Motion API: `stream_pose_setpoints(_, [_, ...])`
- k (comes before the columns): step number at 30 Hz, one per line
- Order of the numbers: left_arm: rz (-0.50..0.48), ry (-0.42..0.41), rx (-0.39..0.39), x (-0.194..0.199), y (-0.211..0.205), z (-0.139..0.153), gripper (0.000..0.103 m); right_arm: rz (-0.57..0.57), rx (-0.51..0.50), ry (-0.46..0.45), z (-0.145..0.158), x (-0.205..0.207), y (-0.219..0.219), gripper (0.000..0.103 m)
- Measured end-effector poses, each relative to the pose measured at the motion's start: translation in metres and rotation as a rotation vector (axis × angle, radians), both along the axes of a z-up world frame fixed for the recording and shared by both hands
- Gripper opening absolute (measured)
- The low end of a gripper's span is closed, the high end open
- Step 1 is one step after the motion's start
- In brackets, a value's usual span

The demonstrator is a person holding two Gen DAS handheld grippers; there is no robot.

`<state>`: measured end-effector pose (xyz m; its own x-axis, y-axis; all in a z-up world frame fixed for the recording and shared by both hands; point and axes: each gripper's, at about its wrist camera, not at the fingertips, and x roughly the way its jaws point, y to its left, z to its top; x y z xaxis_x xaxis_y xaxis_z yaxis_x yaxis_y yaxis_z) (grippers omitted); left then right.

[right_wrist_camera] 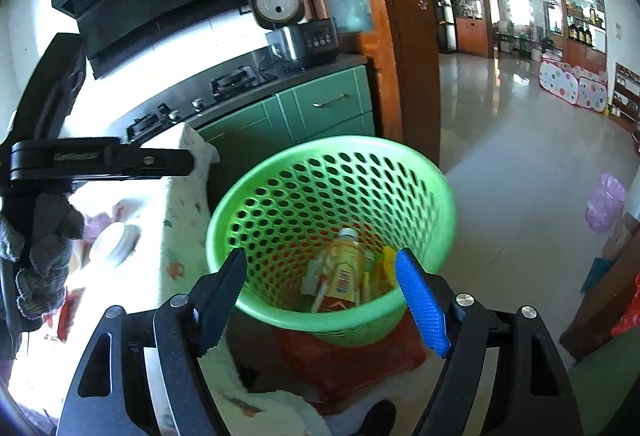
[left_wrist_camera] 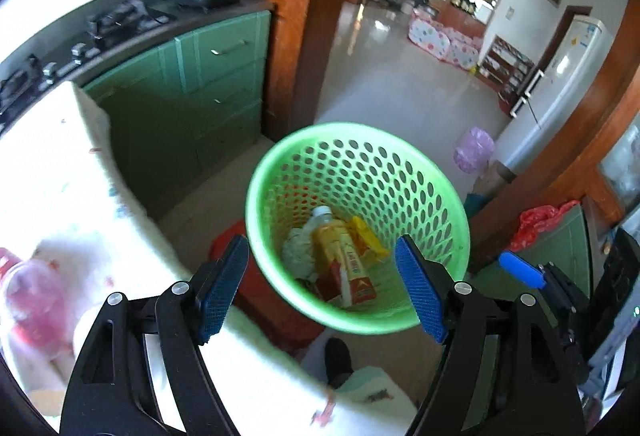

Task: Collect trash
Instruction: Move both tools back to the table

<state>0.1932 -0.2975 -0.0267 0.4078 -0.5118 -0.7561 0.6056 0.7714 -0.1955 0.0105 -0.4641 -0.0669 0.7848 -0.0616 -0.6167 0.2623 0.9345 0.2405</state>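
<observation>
From the left wrist: the left gripper (left_wrist_camera: 322,282) hangs over a green basket (left_wrist_camera: 448,195) with its jaws spread wide and nothing between them. The basket sits beyond and between the blue pads (left_wrist_camera: 222,288), its mouth tipped toward the camera, likely so rubbish can be dropped straight in. Inside lie a bottle (left_wrist_camera: 330,236), a yellow wrapper (left_wrist_camera: 366,238) and a red carton (left_wrist_camera: 358,286), with crumpled paper (left_wrist_camera: 298,250) beside them. To the left of the jaws runs a table with a pale cloth (left_wrist_camera: 60,163); a pink bag (left_wrist_camera: 30,296) rests there, possibly more trash to fetch.

From the right wrist: the right gripper (right_wrist_camera: 320,296) likewise stands open and empty, the same basket (right_wrist_camera: 256,175) just ahead between its jaws, so both tools are poised at the drop point. Far left of the jaws, a gloved hand (right_wrist_camera: 44,256) holds the other gripper's handle. A white lid (right_wrist_camera: 114,242) lies on the cloth (right_wrist_camera: 184,232) nearby.
</observation>
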Motion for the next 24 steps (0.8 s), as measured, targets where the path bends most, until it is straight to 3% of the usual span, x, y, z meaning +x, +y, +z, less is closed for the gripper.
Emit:
stream_pose_setpoints(20, [0.422,-0.172,0.004,-0.046,0.243,0.042,0.075,0.273,-0.038,-0.068,0.040,0.034,0.130,0.082])
stream_pose_setpoints(24, [0.481,-0.210,0.028,-0.054,0.286,0.044,0.083,0.317,-0.044,-0.072,0.045,0.041,0.152,0.083])
